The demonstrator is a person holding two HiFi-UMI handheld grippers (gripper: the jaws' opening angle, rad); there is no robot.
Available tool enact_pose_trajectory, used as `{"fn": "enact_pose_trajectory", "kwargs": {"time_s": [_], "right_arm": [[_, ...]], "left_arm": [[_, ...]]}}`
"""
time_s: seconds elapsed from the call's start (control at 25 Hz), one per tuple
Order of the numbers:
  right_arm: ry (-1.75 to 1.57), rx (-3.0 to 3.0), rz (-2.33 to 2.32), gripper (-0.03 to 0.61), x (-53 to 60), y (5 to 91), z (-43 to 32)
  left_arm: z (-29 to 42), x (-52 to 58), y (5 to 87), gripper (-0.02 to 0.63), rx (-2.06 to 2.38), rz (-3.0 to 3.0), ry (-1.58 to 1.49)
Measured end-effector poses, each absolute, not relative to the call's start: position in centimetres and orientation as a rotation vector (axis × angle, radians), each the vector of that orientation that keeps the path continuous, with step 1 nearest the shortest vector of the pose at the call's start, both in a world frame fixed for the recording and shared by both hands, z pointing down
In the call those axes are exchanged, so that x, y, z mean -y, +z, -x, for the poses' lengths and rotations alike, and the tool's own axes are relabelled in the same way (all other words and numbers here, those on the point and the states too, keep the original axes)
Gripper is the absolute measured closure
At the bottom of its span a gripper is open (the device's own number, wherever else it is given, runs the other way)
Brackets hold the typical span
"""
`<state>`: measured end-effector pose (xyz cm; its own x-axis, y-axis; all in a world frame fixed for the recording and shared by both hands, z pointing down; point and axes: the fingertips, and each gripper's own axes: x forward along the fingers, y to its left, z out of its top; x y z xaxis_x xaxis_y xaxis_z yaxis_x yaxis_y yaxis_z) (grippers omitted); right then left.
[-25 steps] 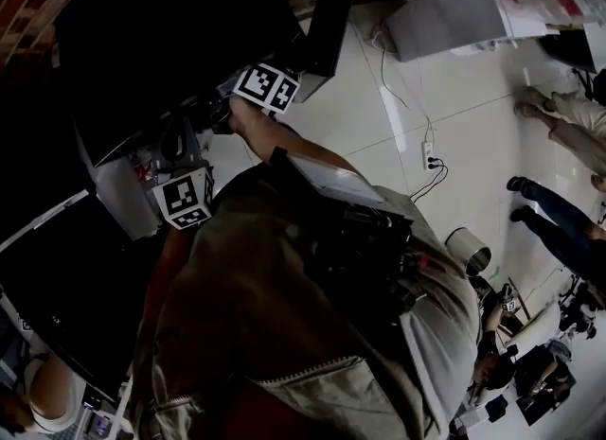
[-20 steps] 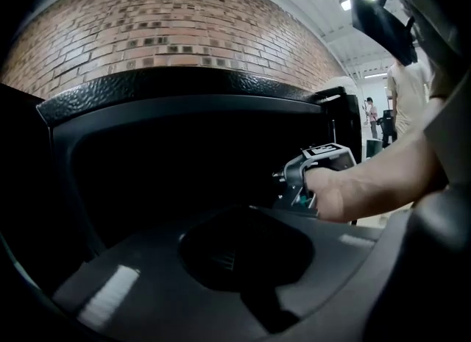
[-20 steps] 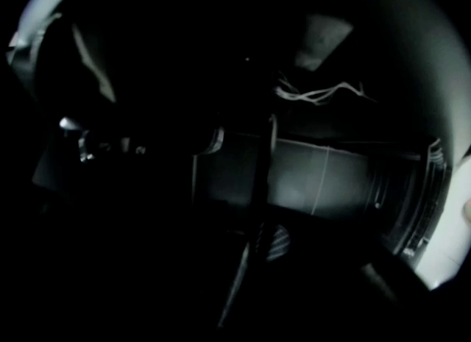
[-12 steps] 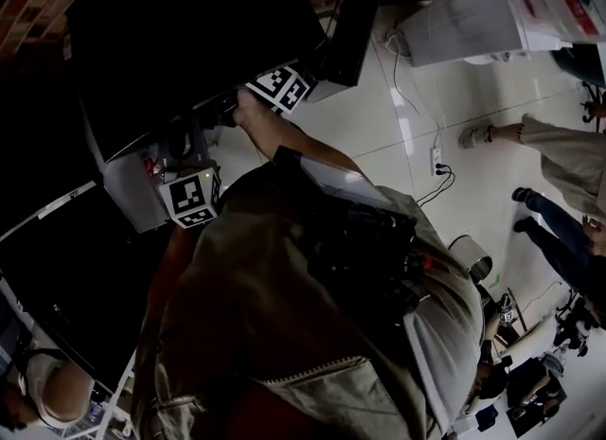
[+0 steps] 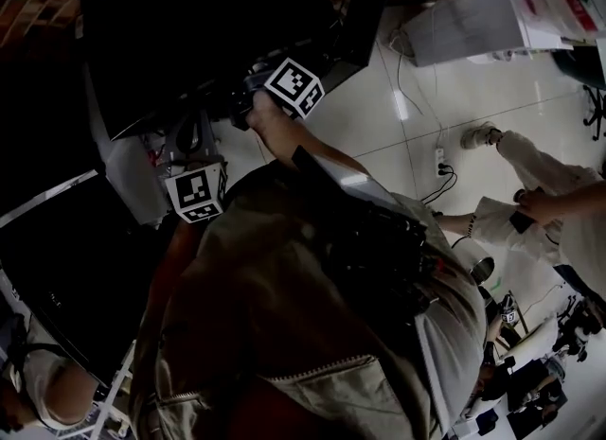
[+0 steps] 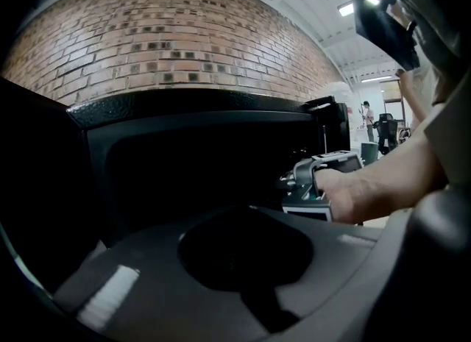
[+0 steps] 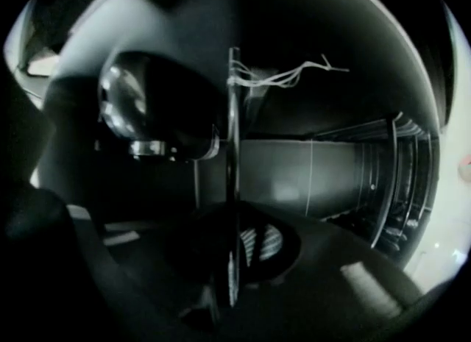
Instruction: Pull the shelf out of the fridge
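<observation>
The black fridge [image 5: 189, 31] stands open in front of me, its inside dark. My right gripper [image 5: 241, 105], with its marker cube [image 5: 294, 86], reaches into the opening. In the right gripper view the shelf [image 7: 232, 149] shows edge-on as a thin upright line running between the jaws. The right gripper [image 7: 234, 259] is closing, and its ribbed pad [image 7: 259, 241] lies against that edge. The left gripper view shows the right gripper [image 6: 288, 183] and the hand holding it at the fridge [image 6: 199, 142]. My left gripper [image 5: 196, 192] hangs lower left; its jaws are hidden.
A brick wall [image 6: 162, 46] rises behind the fridge. The open door [image 5: 355, 12] juts out to the right. On the tiled floor lie a power strip [image 5: 437, 159] with cables and a white box [image 5: 473, 12]. A bystander [image 5: 530, 202] stands at the right. Ribbed side rails [image 7: 397, 179] line the fridge wall.
The right gripper's marker cube has shifted a little to the right and turned at the fridge opening. The bystander at the right has stepped closer. The left gripper has barely moved.
</observation>
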<state>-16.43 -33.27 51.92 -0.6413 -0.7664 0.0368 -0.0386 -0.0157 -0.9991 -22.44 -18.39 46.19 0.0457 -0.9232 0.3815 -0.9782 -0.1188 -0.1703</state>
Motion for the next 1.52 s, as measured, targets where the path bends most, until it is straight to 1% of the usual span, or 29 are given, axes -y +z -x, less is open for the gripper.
{"fn": "enact_pose_trajectory", "kwargs": {"time_s": [0.32,0.72,1.04,1.28,1.52], "right_arm": [[-1.709,-1.714,0.817,0.568,30.1,51.1,14.7],[-1.697,-1.739,0.809,0.568,24.5,50.1,11.6],[-1.681,-1.755,0.81,0.565,20.3,49.0,9.3],[-1.695,-1.751,0.783,0.565,17.3,49.0,6.8],[-1.704,-1.739,0.747,0.565,11.2,47.4,4.2]], "left_arm": [[22.6,15.4,45.2,0.607,2.022,-2.165,0.591],[26.3,9.2,44.2,0.607,2.193,-2.013,0.486],[28.1,4.3,45.3,0.607,2.242,-1.927,0.455],[27.4,3.0,46.5,0.607,2.245,-1.919,0.423],[27.0,-0.7,46.2,0.607,2.27,-1.904,0.365]]}}
